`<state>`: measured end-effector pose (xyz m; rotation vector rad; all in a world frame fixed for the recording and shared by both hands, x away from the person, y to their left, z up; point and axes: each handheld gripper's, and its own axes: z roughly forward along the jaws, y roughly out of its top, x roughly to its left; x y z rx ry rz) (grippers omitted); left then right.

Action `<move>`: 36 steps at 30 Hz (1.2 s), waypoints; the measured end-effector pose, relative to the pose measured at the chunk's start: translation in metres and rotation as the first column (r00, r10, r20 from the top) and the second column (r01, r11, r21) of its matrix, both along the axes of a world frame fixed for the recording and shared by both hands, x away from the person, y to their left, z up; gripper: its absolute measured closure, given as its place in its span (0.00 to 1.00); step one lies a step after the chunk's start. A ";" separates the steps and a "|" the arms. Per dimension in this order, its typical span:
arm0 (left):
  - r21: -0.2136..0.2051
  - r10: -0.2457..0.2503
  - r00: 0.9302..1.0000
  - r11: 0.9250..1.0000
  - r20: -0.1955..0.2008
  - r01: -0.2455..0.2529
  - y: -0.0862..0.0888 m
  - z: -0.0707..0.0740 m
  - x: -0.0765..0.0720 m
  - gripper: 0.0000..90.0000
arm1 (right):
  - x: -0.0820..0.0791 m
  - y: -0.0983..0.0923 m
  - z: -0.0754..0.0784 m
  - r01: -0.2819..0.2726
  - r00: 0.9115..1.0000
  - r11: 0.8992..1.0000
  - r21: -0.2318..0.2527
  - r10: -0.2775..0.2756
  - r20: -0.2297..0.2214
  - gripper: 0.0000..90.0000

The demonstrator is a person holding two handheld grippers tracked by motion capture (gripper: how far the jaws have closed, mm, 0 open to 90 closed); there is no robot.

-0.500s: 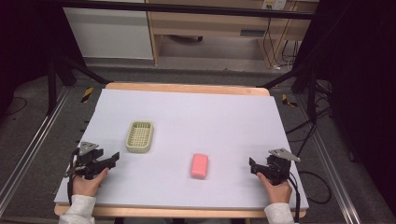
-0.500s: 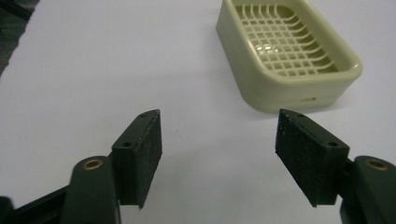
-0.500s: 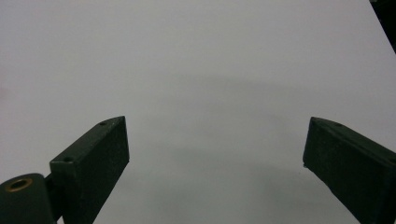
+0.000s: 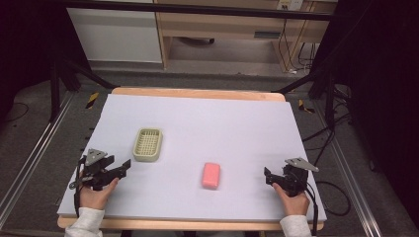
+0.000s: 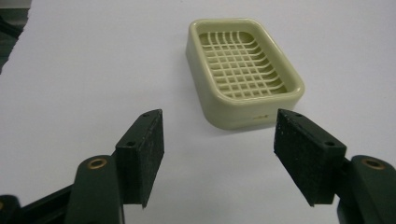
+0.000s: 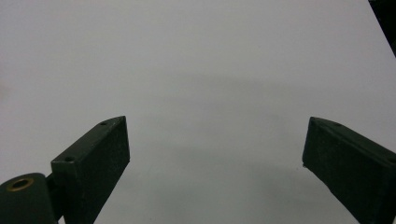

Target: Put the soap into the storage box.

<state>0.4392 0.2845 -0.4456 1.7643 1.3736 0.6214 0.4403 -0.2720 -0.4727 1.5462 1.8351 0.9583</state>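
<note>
A cream soap dish (image 4: pixel 147 144) with a grid floor lies empty on the left part of the white table top (image 4: pixel 222 123). A pink soap bar (image 4: pixel 211 175) rests right of the middle, toward the front. My left gripper (image 4: pixel 125 167) hovers near the front left corner with its jaws open and nothing between them. In the left gripper view the gripper (image 5: pixel 218 133) points at the soap dish (image 5: pixel 247 105), which stands a short way ahead of the pads. My right gripper (image 4: pixel 267 177) is at the front right, open, right of the soap. The right gripper view has its jaws (image 6: pixel 217 126) wide over bare table.
The table has a wooden rim (image 4: pixel 197 94) at the back and metal rails (image 4: pixel 29 163) on both sides. Cables (image 4: pixel 326 148) lie on the floor to the right. A cabinet (image 4: pixel 113 34) and shelves stand beyond the table.
</note>
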 end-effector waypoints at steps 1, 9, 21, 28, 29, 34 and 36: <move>-0.003 -0.007 1.000 1.000 -0.004 0.007 -0.003 0.000 0.000 0.36 | 0.000 0.000 0.000 -0.001 1.000 1.000 0.000 0.001 0.000 0.09; 0.007 -0.048 0.999 0.999 -0.004 0.048 -0.020 0.005 -0.001 0.34 | 0.000 0.001 0.001 0.006 1.000 1.000 0.006 -0.006 0.006 0.09; 0.014 -0.102 0.995 0.995 0.011 0.102 -0.041 0.013 0.000 0.32 | 0.000 0.001 0.001 0.004 1.000 1.000 0.009 -0.004 0.007 0.09; 0.024 -0.132 0.991 0.991 0.006 0.132 -0.053 0.017 0.001 0.30 | 0.001 0.001 0.000 -0.002 1.000 1.000 0.005 0.002 0.002 0.09; 0.020 -0.133 0.991 0.991 0.008 0.133 -0.055 0.018 0.001 0.30 | 0.001 0.002 0.000 -0.001 1.000 1.000 0.008 0.001 -0.003 0.09; 0.021 -0.152 0.988 0.988 0.011 0.151 -0.066 0.022 0.004 0.30 | 0.001 0.002 0.000 -0.005 1.000 1.000 0.008 0.005 -0.005 0.09; 0.020 -0.155 0.988 0.988 0.011 0.155 -0.068 0.022 0.005 0.30 | 0.001 0.002 0.000 -0.007 1.000 1.000 0.006 0.007 -0.005 0.09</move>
